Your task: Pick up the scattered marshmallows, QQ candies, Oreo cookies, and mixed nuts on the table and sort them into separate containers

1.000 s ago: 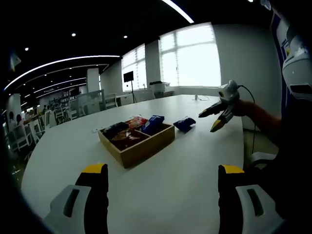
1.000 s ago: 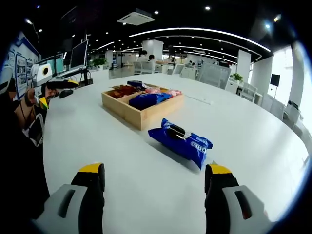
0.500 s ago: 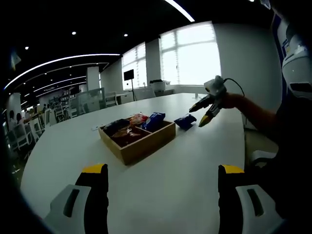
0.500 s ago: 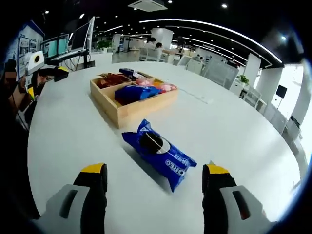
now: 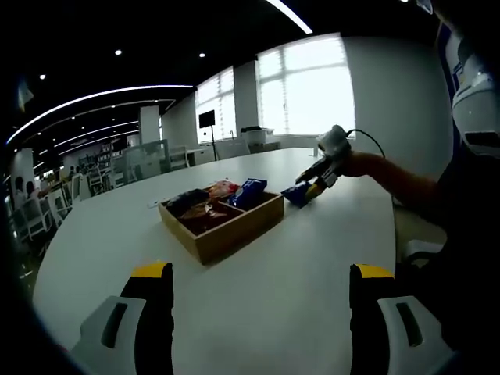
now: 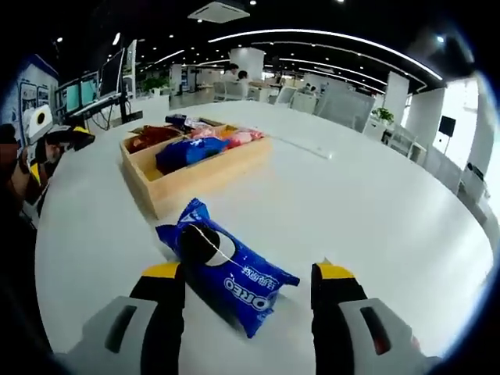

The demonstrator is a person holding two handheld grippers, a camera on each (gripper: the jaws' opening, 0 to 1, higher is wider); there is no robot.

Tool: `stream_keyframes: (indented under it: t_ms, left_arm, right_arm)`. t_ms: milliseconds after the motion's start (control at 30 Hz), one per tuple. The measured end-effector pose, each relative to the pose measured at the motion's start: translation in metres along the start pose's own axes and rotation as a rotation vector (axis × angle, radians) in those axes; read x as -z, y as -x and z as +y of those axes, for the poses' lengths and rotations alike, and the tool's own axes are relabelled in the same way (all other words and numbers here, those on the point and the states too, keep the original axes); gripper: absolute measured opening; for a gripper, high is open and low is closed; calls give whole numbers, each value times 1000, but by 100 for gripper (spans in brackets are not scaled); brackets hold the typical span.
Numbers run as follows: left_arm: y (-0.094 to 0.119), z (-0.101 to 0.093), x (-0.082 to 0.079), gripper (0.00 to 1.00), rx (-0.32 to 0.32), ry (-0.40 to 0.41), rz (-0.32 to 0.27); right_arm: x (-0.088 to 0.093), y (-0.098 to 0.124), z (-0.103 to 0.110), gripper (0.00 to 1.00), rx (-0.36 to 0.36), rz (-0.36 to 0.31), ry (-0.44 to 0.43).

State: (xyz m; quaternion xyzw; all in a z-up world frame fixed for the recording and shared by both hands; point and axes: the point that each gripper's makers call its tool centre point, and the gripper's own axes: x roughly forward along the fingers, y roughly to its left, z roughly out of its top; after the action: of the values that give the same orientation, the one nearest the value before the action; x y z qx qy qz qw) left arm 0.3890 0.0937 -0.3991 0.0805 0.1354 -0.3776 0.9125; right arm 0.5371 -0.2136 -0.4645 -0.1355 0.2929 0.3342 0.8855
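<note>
Left gripper [image 5: 258, 312] is idling low over bare white table [image 5: 312, 258], jaws apart, nothing between them. I am keeping it parked well short of the wooden tray [image 5: 223, 223], which is sitting mid-table and already carrying dark, pink and blue packets in separate compartments. Which packet is in which compartment I cannot say for certain at this range.

Moving right: right gripper [image 6: 250, 305] is straddling the blue Oreo packet [image 6: 223, 269], which is lying flat on the table just beside the tray [image 6: 195, 168], not touching it. Jaws are apart, one either side of the packet's near end, neither visibly touching the wrapper. In the left gripper view I am seeing the same gripper [image 5: 314, 181] tipped down onto the packet [image 5: 297, 194].

Step in hand, as I judge it: closing on the Oreo packet. To do it well I am thinking:
- settle lower so the jaws are bracketing the packet's body, not just its crimped tail;
- close gently, since the cookies inside are likely crushing easily and the film is looking slippery;
- lift straight before swinging toward the compartment holding the other blue packet [image 6: 187, 150].
</note>
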Motion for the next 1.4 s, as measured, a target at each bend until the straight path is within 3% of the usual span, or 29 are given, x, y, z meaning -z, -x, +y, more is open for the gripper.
stream_keyframes:
  t_ms: [567,867,1100,1400]
  left_arm:
    - [-6,0,1,97,10,-16,18]
    - [-5,-1,1,97,10,-15,16]
    - [-3,-4,-2,97,11,-19,2]
    - [3,-1,0,97,-6,-14,1]
  right_arm:
    - [4,11,21,44,-17,4,-8]
    - [12,24,48,43,-62,117,70]
    - [-1,14,55,43,-72,91,104]
    - [2,-1,59,39,-94,110,98]
